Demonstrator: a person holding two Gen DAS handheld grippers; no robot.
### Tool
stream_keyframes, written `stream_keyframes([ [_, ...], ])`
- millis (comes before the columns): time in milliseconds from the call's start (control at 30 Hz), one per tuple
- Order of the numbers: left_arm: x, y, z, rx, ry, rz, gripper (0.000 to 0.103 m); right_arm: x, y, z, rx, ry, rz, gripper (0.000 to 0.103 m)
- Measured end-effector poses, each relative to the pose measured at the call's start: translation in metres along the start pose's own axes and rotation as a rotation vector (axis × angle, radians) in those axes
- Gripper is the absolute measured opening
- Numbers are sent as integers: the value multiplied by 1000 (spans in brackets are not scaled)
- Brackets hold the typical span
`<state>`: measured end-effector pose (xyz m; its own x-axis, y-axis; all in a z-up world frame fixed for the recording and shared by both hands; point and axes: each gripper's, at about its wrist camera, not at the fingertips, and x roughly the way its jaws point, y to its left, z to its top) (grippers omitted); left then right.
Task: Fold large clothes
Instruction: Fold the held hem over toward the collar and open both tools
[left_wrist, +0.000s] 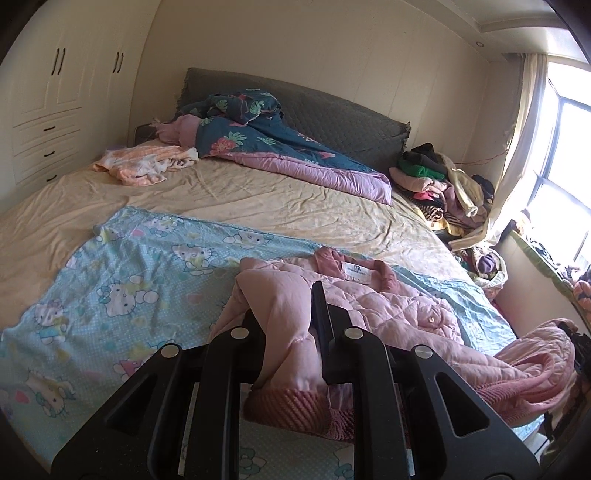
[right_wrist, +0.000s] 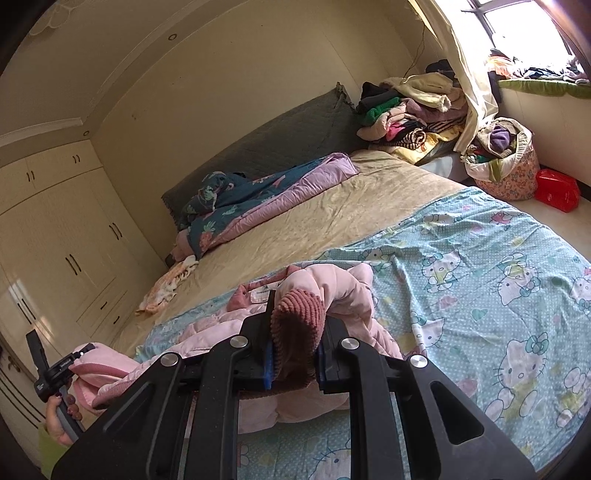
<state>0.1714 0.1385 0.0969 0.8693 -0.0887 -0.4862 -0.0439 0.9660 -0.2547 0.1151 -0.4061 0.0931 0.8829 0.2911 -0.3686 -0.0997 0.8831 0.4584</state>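
Currently both tools clamped on pink quilted jacket (left_wrist: 399, 306): left tool (left_wrist: 314, 325) on sleeve, right tool (right_wrist: 295, 332) on ribbed cuff (right_wrist: 295, 317).

Pink quilted jacket (left_wrist: 399, 306) lies open on blue cartoon-print sheet (left_wrist: 122, 280) at near side of bed, collar with white label toward far side. Darker ribbed cuffs; both sleeves lifted off sheet, one cuff (left_wrist: 291, 410) in my left grip, other (right_wrist: 295, 317) in my right.

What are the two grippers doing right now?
Left gripper: closed on the pink jacket's sleeve.
Right gripper: closed on the jacket's other cuff.
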Motion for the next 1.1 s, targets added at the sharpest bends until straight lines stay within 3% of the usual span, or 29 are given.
stream_keyframes([
  [767,60,-19,26,68,12,90,10,75,-16,34,34,43,-92,15],
  [967,80,-18,29,65,29,104,10,92,-27,43,111,65,-22,20],
  [1100,89,-18,31,58,32,103,10,98,-35,49,150,61,29,30],
])
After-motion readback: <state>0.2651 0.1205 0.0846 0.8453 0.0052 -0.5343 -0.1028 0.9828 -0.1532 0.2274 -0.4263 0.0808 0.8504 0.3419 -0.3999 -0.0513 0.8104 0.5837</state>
